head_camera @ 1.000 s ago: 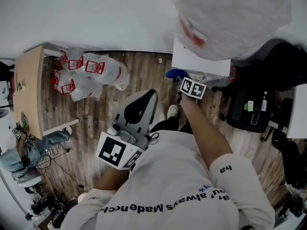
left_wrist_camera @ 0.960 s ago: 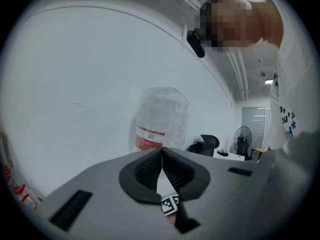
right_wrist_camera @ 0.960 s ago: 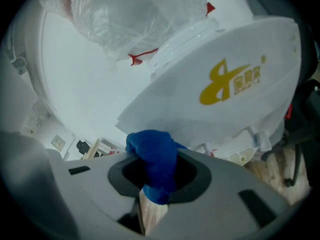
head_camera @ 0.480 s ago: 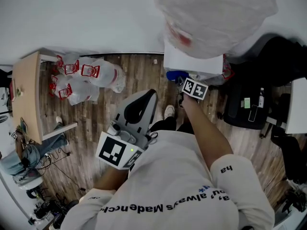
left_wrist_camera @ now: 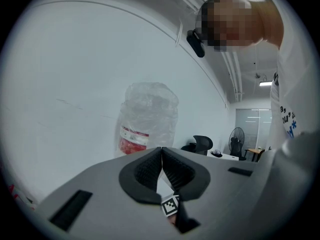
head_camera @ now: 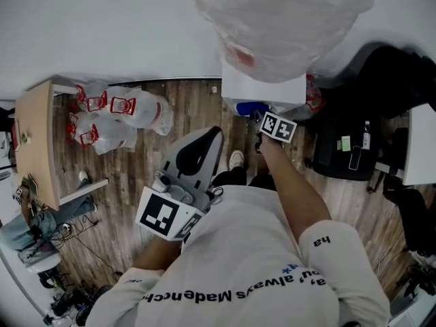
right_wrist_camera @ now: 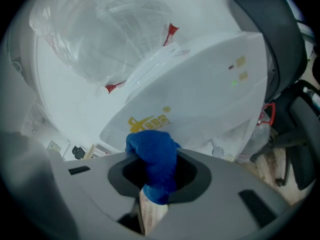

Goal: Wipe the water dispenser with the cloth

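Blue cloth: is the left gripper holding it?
No, the blue cloth sits clamped in the right gripper, while the left gripper is shut and empty.

Nubbly blue cloth (right_wrist_camera: 152, 159); glossy white plastic dispenser (right_wrist_camera: 200, 89) (bottle (right_wrist_camera: 100, 29) film-wrapped).

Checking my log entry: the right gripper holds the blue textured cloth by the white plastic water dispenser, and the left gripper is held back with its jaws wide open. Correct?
Not the jaws: the left gripper view shows the left gripper shut and empty. The rest holds: the right gripper grips the blue textured cloth by the white plastic water dispenser.
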The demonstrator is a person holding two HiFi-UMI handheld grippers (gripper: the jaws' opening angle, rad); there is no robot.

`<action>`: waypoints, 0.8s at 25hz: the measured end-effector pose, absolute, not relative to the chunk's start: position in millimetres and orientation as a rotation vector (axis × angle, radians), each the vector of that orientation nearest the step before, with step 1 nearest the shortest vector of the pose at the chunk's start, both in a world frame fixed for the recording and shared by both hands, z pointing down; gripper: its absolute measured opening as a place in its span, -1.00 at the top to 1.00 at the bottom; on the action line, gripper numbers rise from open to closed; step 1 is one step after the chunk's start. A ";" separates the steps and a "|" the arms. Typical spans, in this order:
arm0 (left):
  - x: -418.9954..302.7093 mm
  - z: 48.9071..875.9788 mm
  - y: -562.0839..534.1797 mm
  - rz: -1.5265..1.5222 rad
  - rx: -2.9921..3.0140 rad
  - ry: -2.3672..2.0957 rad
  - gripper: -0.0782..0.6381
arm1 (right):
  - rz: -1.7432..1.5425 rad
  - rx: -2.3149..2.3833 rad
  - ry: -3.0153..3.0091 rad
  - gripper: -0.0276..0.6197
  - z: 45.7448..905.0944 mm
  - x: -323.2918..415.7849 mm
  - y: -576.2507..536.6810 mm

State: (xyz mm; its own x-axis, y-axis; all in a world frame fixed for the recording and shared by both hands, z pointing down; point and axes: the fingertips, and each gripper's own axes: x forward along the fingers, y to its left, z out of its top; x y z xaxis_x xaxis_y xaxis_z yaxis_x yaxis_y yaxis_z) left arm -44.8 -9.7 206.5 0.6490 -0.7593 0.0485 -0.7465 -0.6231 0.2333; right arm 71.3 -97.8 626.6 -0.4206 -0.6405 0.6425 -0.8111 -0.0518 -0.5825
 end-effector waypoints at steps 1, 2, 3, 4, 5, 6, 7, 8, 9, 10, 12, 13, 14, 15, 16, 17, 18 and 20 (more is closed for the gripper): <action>-42.4 206.2 -9.6 -0.081 2.638 -1.221 0.73 | 1.473 1.586 -2.033 0.63 626.6 74.9 -97.1; -40.2 205.8 -9.6 -0.083 2.640 -1.219 0.73 | 1.475 1.591 -2.030 0.63 626.5 78.4 -96.6; -38.2 205.6 -9.8 -0.084 2.642 -1.217 0.73 | 1.477 1.596 -2.028 0.63 626.3 81.8 -96.4; -36.4 205.4 -10.0 -0.085 2.643 -1.215 0.73 | 1.477 1.602 -2.026 0.63 625.9 85.3 -96.2; -34.5 205.3 -10.2 -0.085 2.644 -1.212 0.73 | 1.477 1.608 -2.023 0.63 625.4 88.9 -96.0; -32.3 205.1 -10.5 -0.085 2.644 -1.208 0.73 | 1.476 1.613 -2.020 0.63 624.9 92.8 -95.8; -29.8 205.1 -10.9 -0.084 2.645 -1.203 0.73 | 1.476 1.619 -2.016 0.63 624.6 97.1 -95.5; -27.0 205.0 -11.2 -0.084 2.647 -1.197 0.73 | 1.476 1.626 -2.012 0.63 624.5 101.8 -95.2; -24.2 205.1 -11.4 -0.084 2.648 -1.191 0.73 | 1.474 1.634 -2.008 0.63 624.6 106.8 -94.8; -21.2 205.3 -11.6 -0.085 2.650 -1.184 0.73 | 1.473 1.642 -2.003 0.63 624.7 112.1 -94.3; -15.0 205.4 -11.4 -0.087 2.653 -1.173 0.73 | 1.472 1.657 -1.994 0.63 624.8 122.7 -92.8; -11.5 205.4 -11.2 -0.088 2.655 -1.167 0.73 | 1.472 1.663 -1.990 0.63 624.7 128.1 -91.8; -7.7 205.4 -11.1 -0.088 2.657 -1.161 0.73 | 1.472 1.668 -1.986 0.63 624.4 133.6 -91.0; -3.9 205.5 -11.0 -0.088 2.659 -1.155 0.73 | 1.471 1.674 -1.983 0.63 624.2 139.0 -90.4; -0.4 205.9 -11.1 -0.088 2.661 -1.149 0.73 | 1.470 1.679 -1.980 0.63 624.2 144.2 -90.0; 2.8 206.3 -11.2 -0.089 2.663 -1.143 0.73 | 1.468 1.686 -1.977 0.63 624.2 149.2 -89.6; 5.5 206.7 -11.2 -0.090 2.664 -1.136 0.73 | 1.466 1.692 -1.973 0.63 624.2 153.9 -89.2; 10.2 206.6 -11.4 -0.092 2.668 -1.126 0.73 | 1.462 1.706 -1.966 0.63 623.6 163.0 -88.4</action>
